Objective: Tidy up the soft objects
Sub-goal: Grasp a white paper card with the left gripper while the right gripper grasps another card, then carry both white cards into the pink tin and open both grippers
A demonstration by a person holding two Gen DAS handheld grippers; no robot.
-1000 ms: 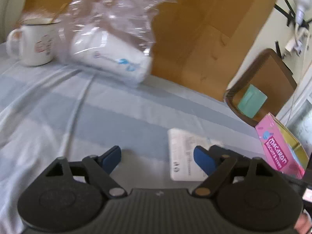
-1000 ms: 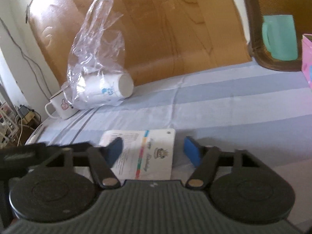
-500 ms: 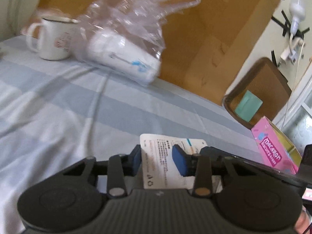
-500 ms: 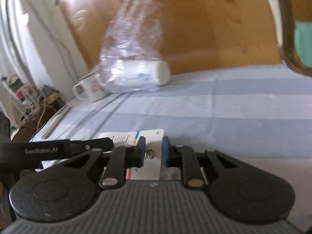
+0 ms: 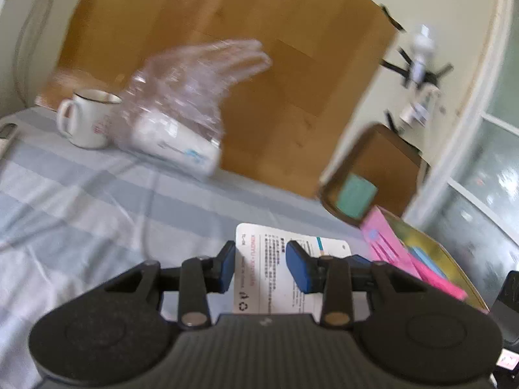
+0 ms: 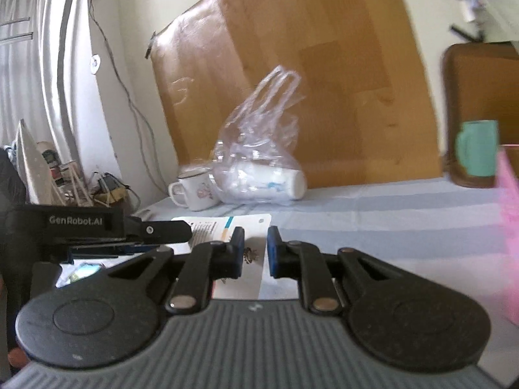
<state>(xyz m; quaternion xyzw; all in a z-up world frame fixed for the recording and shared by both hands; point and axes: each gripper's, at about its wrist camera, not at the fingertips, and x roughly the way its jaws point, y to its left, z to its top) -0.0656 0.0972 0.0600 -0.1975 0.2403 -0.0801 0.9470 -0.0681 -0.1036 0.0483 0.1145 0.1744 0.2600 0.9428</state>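
Left tongs [image 5: 261, 267] bear "GenRobot.AI" (legible); both parted over printed packet [image 5: 275, 278]; right tongs [image 6: 254, 253] narrowly.

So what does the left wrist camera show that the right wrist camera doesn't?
Only the left wrist view shows the open yellow inside of the pink box and the left gripper partly closed around the white printed packet. Only the right wrist view shows the clutter by the curtain and the right gripper closed to a narrow gap over that packet. Both show the white mug, the clear plastic bag and the green cup.
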